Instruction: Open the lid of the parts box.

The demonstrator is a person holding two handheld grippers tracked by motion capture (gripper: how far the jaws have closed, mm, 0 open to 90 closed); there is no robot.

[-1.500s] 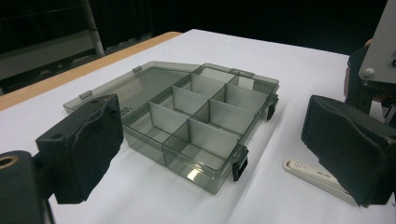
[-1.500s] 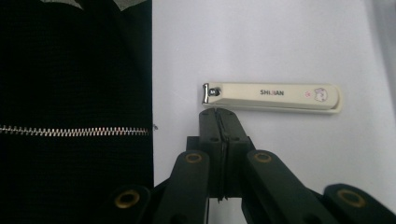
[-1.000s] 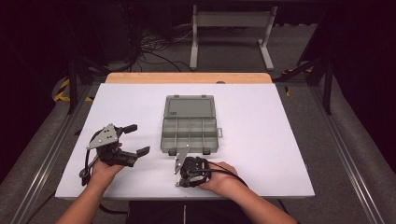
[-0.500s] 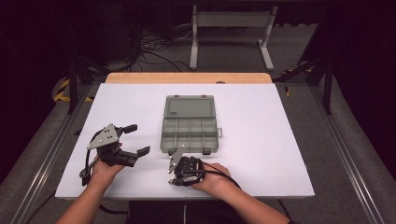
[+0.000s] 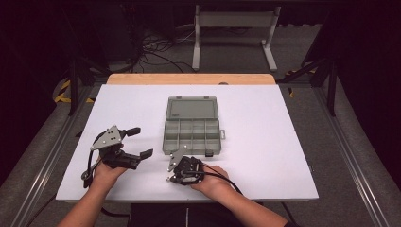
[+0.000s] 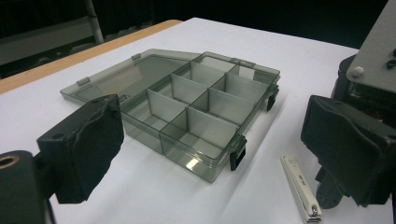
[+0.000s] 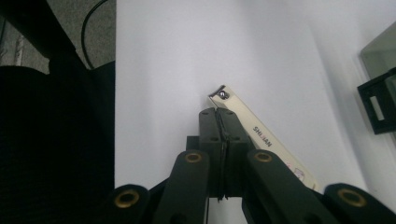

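Observation:
A smoky grey divided organiser box [image 5: 191, 128] lies open mid-table, its lid flat on the far side. My left gripper [image 5: 143, 142] rests to its left, open and holding nothing; in its own view the box [image 6: 196, 116] sits between the wide jaws. My right gripper [image 5: 172, 174] lies by the table's front edge, below the box, pointing left. Its jaws are pressed together [image 7: 218, 114] with nothing between them. A cream nail clipper [image 7: 254, 133] lies flat on the table against the right side of those jaws, its cutting head just past their tips. From the left gripper, the clipper [image 6: 299, 186] shows beside the right gripper.
The white table top [image 5: 265, 142] has a wooden strip [image 5: 189, 79] along its far edge. The front edge is close under the right hand [image 5: 213, 182]. Black latches [image 6: 237, 156] stick out from the box's near side. Cables and a metal stand [image 5: 234, 28] are on the floor beyond.
My right gripper has swung from pointing toward the box to pointing left, and the nail clipper has shifted left and nearer with it. The left gripper has stayed put.

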